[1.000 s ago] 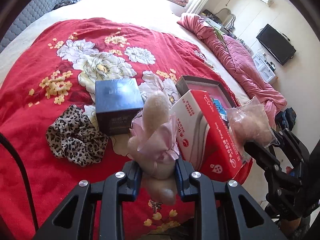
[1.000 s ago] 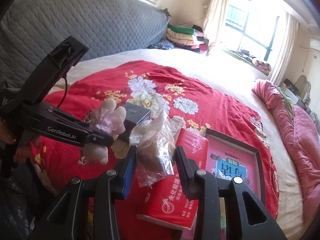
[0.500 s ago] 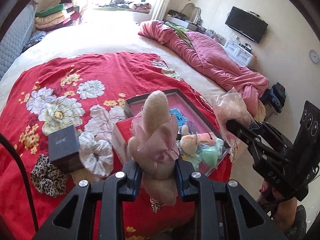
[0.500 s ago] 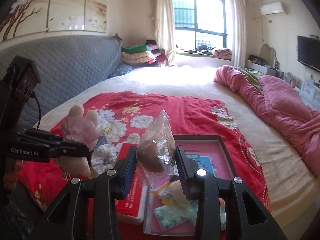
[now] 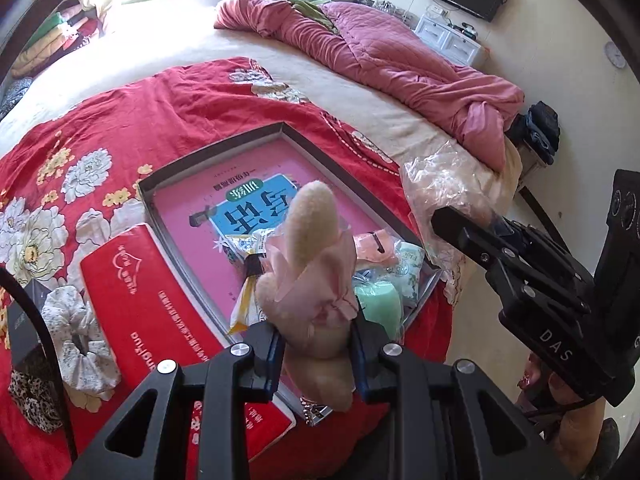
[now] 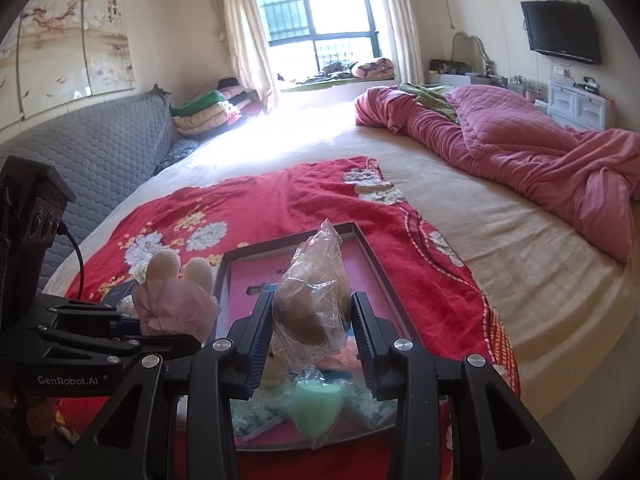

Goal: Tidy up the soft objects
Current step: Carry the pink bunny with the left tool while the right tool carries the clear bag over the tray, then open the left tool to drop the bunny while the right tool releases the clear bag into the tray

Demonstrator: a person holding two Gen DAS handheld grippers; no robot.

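Observation:
My left gripper (image 5: 316, 344) is shut on a beige plush rabbit in a pink dress (image 5: 312, 256), held above the near end of a grey shallow box (image 5: 224, 156) with a pink book inside. My right gripper (image 6: 312, 332) is shut on a brown soft toy in a clear plastic bag (image 6: 312, 292), held over the same box (image 6: 376, 264). In the left wrist view the bag (image 5: 444, 184) hangs at the box's right side. Small soft items, among them a mint green one (image 5: 378, 300), lie in the box's near end. The rabbit (image 6: 176, 300) shows at left in the right wrist view.
A red tissue pack (image 5: 160, 304) lies left of the box on the red floral blanket (image 5: 132, 104). A white floral scrunchie (image 5: 80, 340), a leopard scrunchie (image 5: 28, 400) and a dark box (image 5: 24, 324) lie further left. A pink quilt (image 5: 380, 52) is bunched at the back right.
Both grippers have swung right and forward, from over the tissue pack to over the grey box. Each still holds its toy.

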